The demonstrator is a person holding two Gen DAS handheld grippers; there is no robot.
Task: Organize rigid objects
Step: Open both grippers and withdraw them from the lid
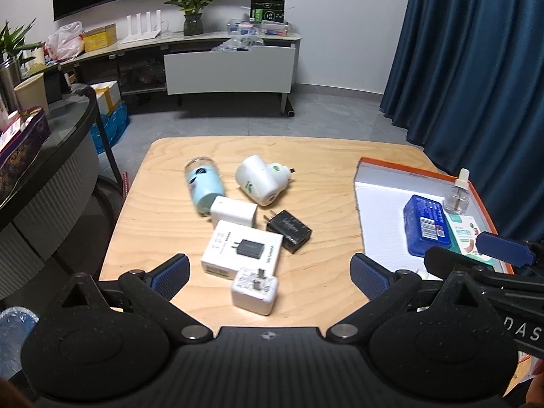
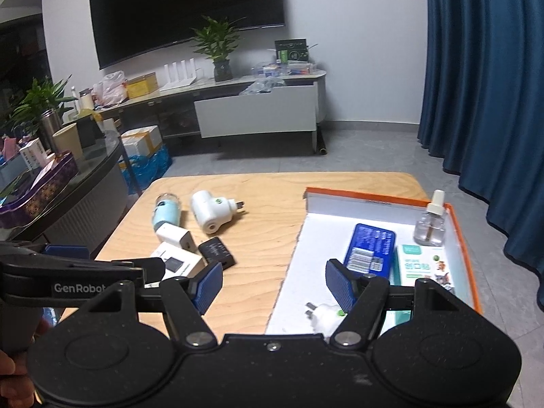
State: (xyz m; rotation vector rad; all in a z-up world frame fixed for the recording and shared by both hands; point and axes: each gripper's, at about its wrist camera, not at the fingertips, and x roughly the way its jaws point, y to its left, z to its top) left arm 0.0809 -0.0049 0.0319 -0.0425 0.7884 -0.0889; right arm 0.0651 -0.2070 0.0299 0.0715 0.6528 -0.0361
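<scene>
both grippers [image 1: 268, 268] [image 2: 272, 284] tilted down over the table [image 1: 323, 170], jaws apart, empty

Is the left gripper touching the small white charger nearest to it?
Apart. The left wrist view shows the left gripper open, with bare table between both pads and the white charger.

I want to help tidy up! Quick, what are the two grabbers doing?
Left gripper: open, holding nothing.
Right gripper: open, holding nothing.

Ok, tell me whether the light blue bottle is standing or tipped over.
Tipped over: the light blue bottle lies on its side on the wooden table.
</scene>
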